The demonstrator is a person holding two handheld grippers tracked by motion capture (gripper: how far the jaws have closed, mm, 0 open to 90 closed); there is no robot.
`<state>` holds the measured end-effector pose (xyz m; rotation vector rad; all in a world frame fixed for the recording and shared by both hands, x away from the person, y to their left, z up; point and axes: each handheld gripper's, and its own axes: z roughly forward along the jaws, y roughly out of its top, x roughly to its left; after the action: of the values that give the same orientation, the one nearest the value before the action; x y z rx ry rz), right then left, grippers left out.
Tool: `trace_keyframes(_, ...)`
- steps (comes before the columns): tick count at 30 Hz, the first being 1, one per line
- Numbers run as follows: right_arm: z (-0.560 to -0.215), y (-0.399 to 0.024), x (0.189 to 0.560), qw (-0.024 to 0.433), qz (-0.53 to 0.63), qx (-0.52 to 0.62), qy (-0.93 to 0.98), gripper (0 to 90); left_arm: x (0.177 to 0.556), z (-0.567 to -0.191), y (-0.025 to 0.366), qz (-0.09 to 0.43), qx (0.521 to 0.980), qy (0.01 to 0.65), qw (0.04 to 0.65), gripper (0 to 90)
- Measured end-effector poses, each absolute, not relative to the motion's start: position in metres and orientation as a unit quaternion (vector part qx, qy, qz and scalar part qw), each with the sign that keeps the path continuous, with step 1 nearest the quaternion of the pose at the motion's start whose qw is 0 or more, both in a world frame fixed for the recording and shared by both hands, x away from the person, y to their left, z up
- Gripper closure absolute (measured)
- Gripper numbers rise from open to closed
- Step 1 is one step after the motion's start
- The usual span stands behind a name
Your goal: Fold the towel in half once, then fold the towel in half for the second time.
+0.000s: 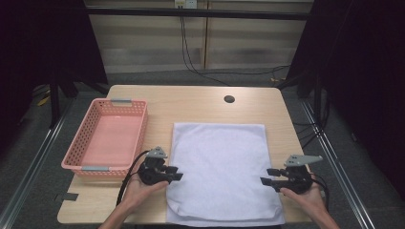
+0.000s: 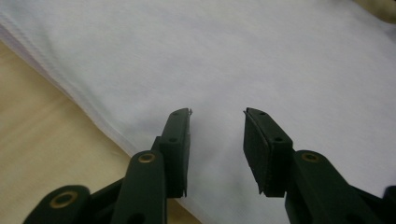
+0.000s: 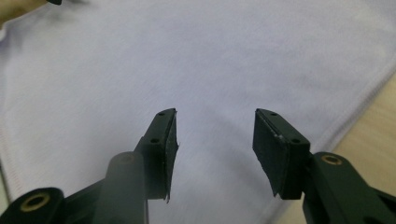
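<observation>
The left gripper hangs at the left edge of the white towel, its jaws parted with nothing between them; in the left gripper view its two black pads stand apart above the cloth, just inside the towel's layered edge. The right gripper sits at the towel's right edge, also released, jaws spread and empty; in the right gripper view the pads are held apart over the white fabric, with the hem and a strip of bare wood at the lower right. Both grippers point inward across the towel, toward each other.

The towel lies folded flat, a rectangle on the near half of the wooden table, its near edge hanging at the table's front. Left of the towel, just beside its far-left corner, stands a pink basket with nothing in it. Beyond the towel's far edge, a round dark hole is set in the tabletop.
</observation>
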<state>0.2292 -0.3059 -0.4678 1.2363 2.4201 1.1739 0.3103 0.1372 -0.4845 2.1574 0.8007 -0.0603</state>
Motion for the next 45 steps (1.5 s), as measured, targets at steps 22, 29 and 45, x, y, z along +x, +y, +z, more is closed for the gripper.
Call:
trace_keyframes(22, -0.497, -0.293, 0.264, 0.128, 0.333, 0.432, 0.829, 45.7, 0.317, -0.497, 0.126, 0.0, 0.877, 0.284, 0.387, 63.2)
trace_keyframes(29, -0.495, -0.304, 0.237, 0.089, 0.35, 0.432, 0.826, 46.0, 0.294, -0.494, 0.125, -0.028, 0.876, 0.292, 0.382, 61.9)
trace_keyframes(45, -0.475, -0.307, 0.217, 0.103, 0.371, 0.421, 0.821, 42.0, 0.279, -0.478, 0.124, -0.038, 0.877, 0.28, 0.39, 56.1)
